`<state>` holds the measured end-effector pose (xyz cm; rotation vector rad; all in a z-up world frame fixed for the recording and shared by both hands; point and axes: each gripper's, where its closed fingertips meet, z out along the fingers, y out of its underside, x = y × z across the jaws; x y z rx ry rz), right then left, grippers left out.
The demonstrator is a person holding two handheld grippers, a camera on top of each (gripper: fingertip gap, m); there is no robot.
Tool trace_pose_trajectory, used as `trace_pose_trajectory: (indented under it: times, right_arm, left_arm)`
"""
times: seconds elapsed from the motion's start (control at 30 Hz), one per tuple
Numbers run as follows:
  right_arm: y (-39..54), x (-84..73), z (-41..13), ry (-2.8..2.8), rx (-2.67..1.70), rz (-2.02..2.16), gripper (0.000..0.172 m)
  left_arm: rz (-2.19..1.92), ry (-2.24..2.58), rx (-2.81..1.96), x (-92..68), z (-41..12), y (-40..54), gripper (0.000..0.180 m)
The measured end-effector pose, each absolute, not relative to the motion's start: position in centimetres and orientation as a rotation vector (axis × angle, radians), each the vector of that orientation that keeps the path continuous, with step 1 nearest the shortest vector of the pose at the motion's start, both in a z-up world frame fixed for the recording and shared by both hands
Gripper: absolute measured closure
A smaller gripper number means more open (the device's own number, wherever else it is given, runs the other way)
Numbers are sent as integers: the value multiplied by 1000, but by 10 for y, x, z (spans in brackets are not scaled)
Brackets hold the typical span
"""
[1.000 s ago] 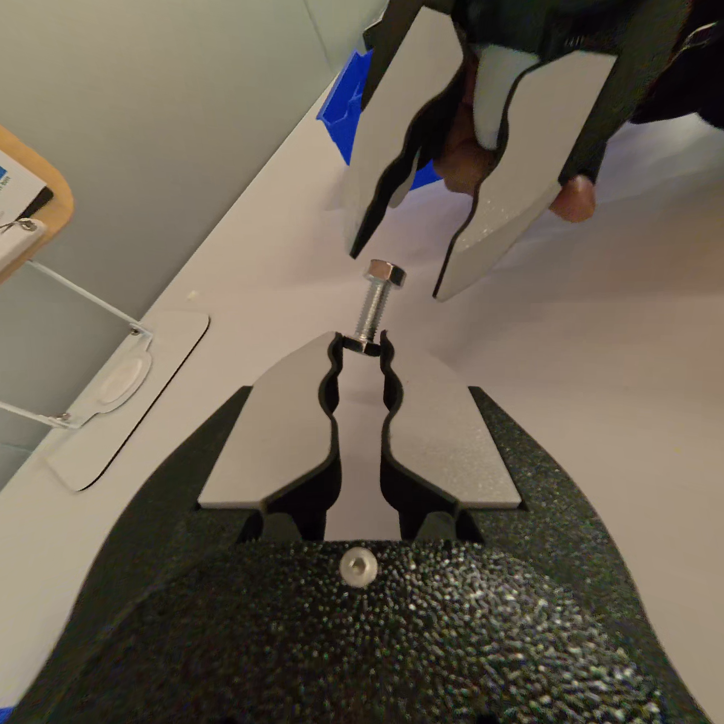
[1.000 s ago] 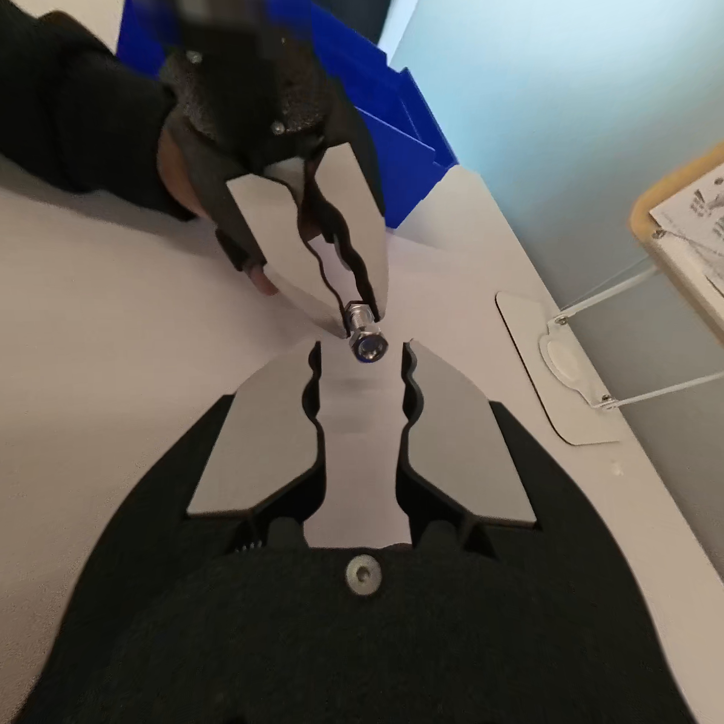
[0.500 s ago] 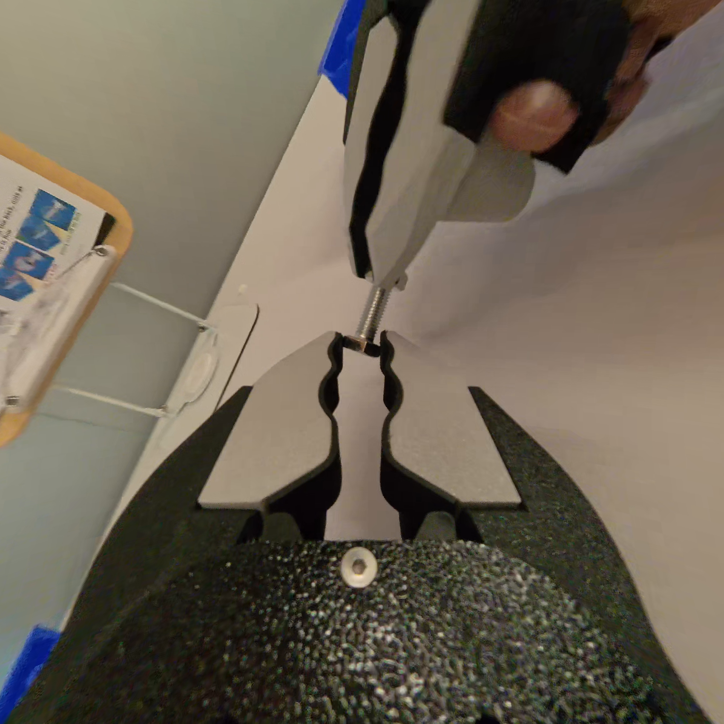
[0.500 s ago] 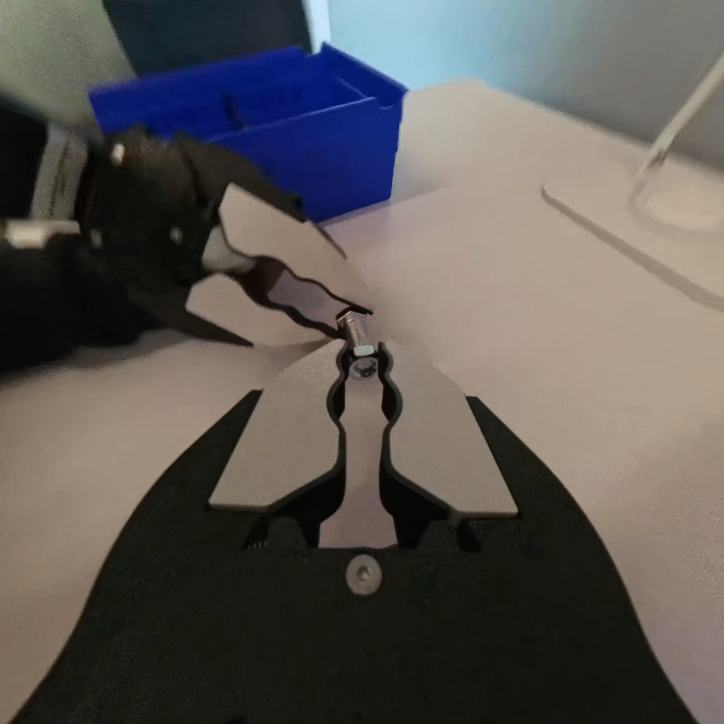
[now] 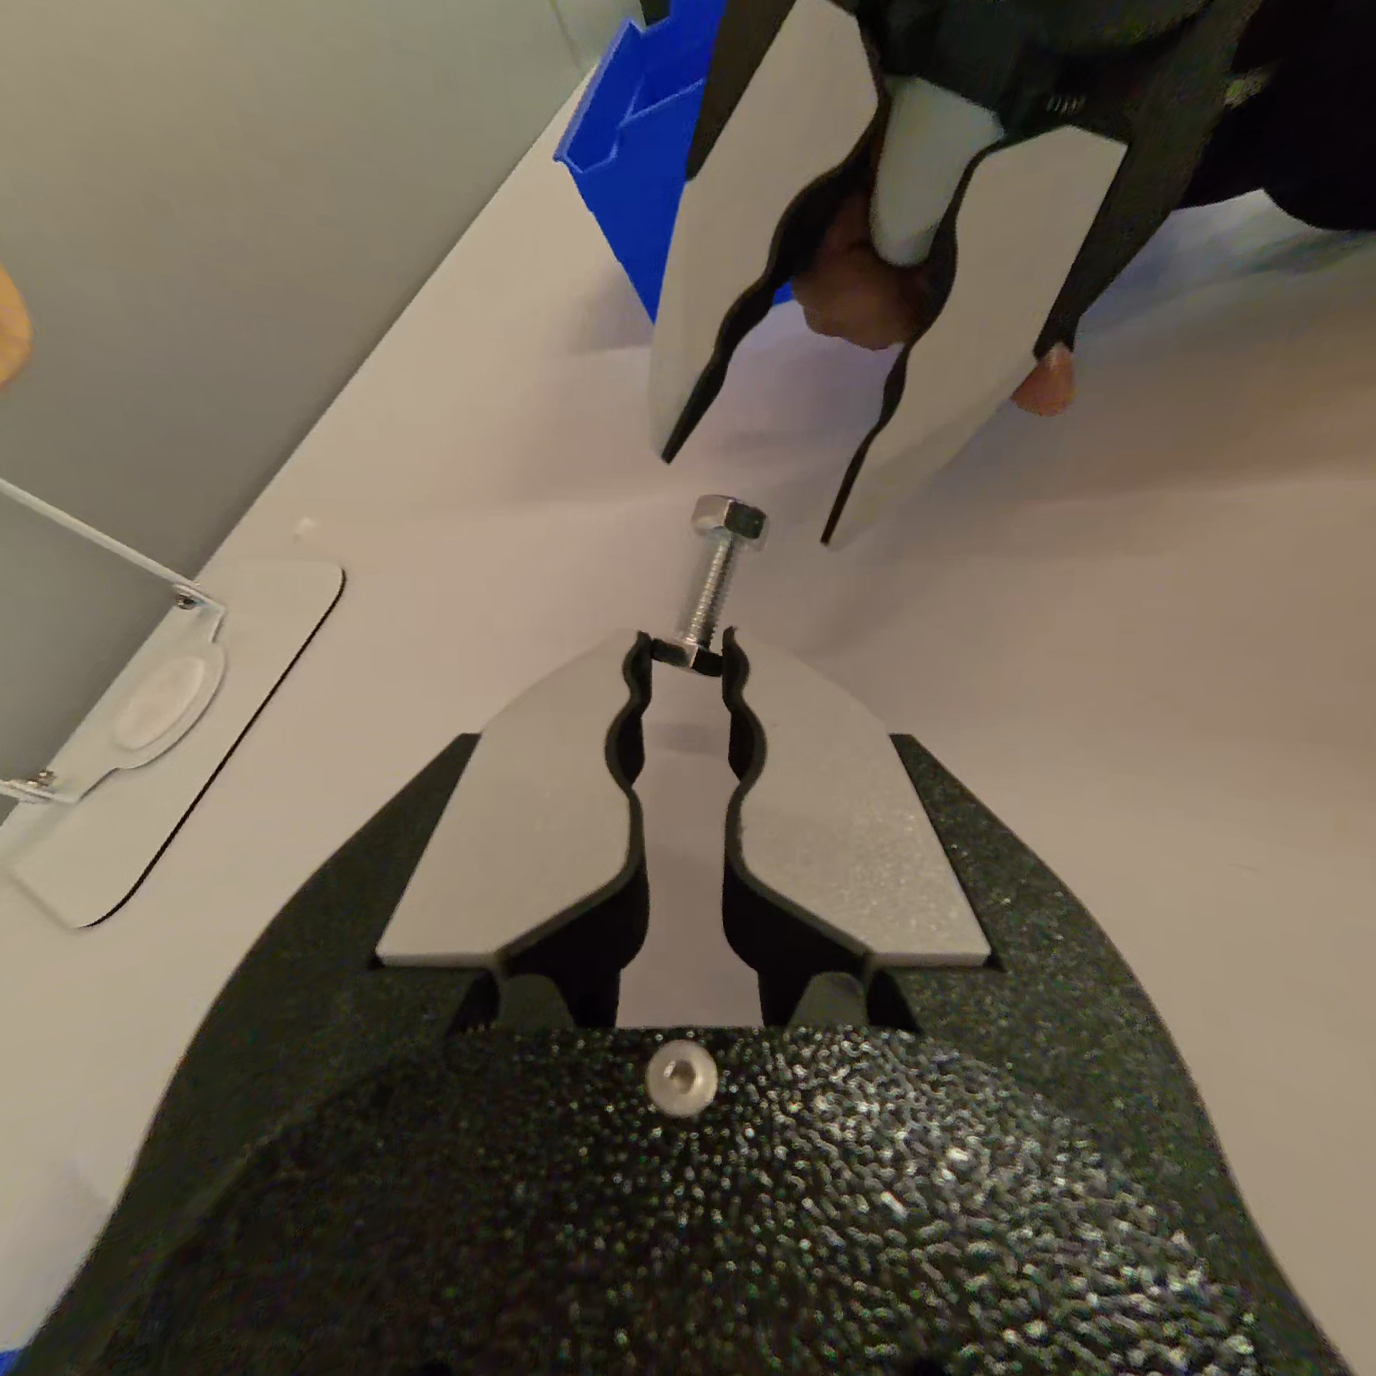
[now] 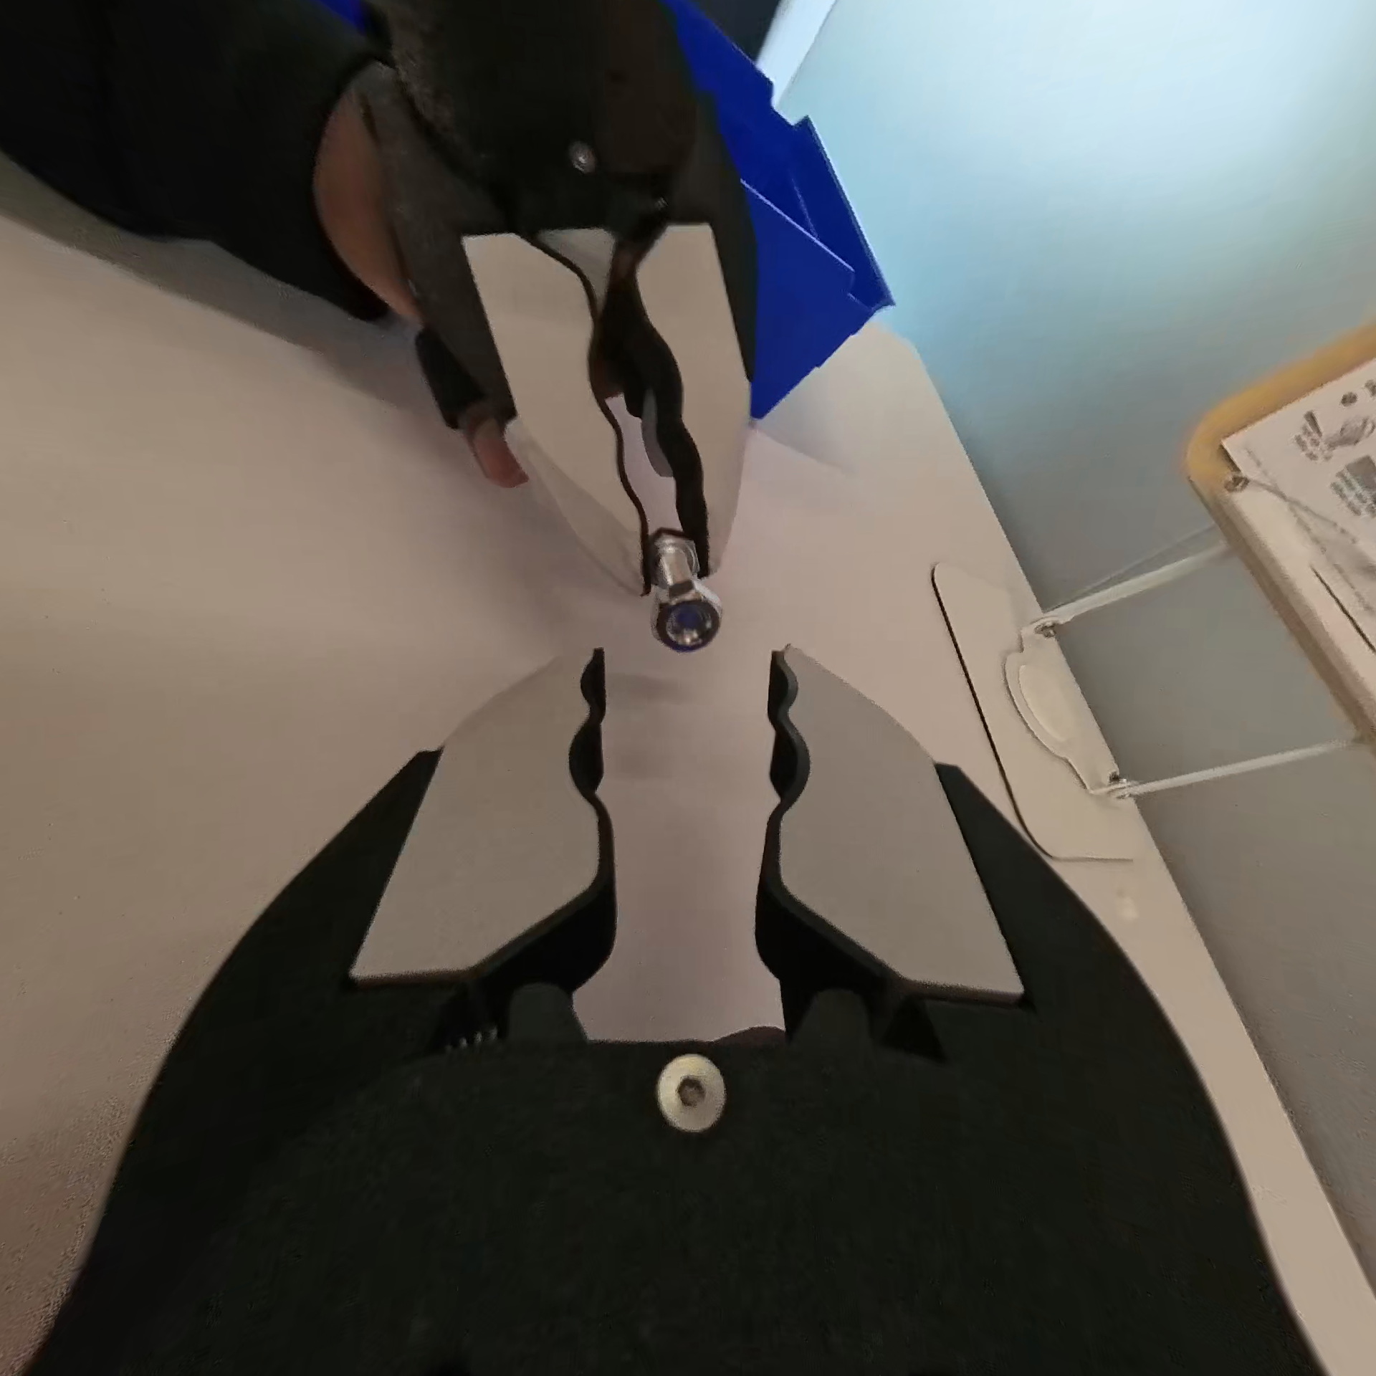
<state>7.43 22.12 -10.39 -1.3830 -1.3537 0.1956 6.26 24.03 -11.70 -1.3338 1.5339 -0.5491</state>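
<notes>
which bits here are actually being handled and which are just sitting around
In use:
- left gripper, fingers shut on the nut
- bolt threaded in that nut, head toward the right gripper
- right gripper, open, just short of the bolt head

Lying about:
- blue bin
- document stand with clipboard
- white table

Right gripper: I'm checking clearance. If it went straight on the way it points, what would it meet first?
Probably the bolt's hex head, just beyond the open right gripper; its nut is clamped in the left gripper.
</notes>
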Motion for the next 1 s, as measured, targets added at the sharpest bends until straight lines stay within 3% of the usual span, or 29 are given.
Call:
trace_pose_trajectory:
  times: [0.1,0.2,0.3,0.5,0.67,0.77,1.0]
  right_arm:
    - [217,68,-105,-1392,-1341,173,135]
    - [217,67,-114,-1445,-1335,100,153]
    - [225,68,-122,-1399,-1475,126,154]
    - [228,66,-146,-855,-2065,768,154]
    - [227,70,-127,-888,-1917,875,154]
    - [227,72,-106,-940,-1749,843,141]
    - [223,78,-99,-1243,-1424,389,134]
  left_arm:
    - [-555,1578,-1336,65,-122,236,163]
    - [-563,1613,-1340,67,-127,231,163]
    - [-478,1612,-1330,66,-130,237,163]
    - [-208,1665,-1160,67,-129,237,163]
    - [-350,1578,-1224,68,-116,237,163]
    - [-494,1503,-1280,65,-109,238,164]
    - [-807,1388,-1401,68,-101,231,164]
